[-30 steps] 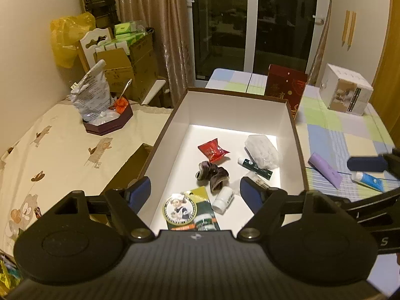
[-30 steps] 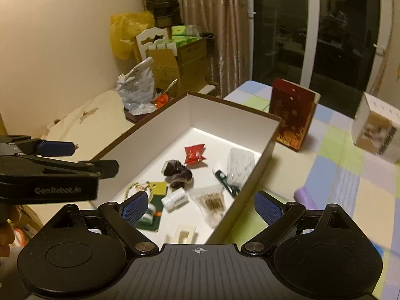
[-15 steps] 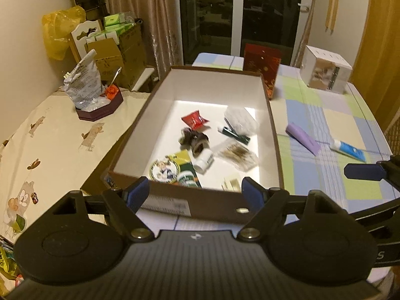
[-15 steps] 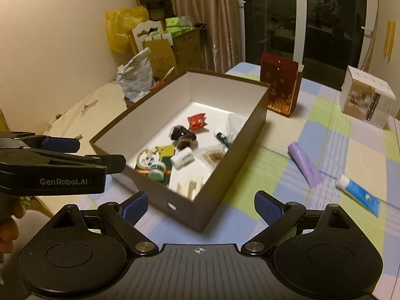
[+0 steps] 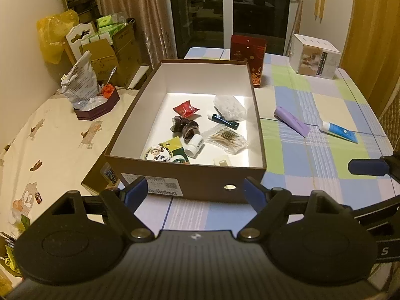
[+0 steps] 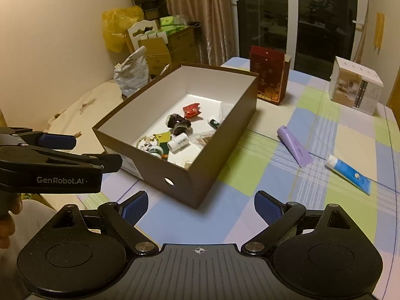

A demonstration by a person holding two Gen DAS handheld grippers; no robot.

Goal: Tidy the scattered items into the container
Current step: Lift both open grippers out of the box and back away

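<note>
While both hand-held grippers gape, tubes unboxed

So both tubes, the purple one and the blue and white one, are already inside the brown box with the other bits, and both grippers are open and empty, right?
Not quite. The purple tube and the blue and white tube lie on the checked tablecloth, outside the brown box; the right wrist view shows it. The left gripper and right gripper are open and empty.

Dim warm light. Cream wall at left, dark glass doors at back w/ beige curtain beside. Cardboard boxes and yellow bag stacked in corner. Counter wears a pastel check cloth.
</note>
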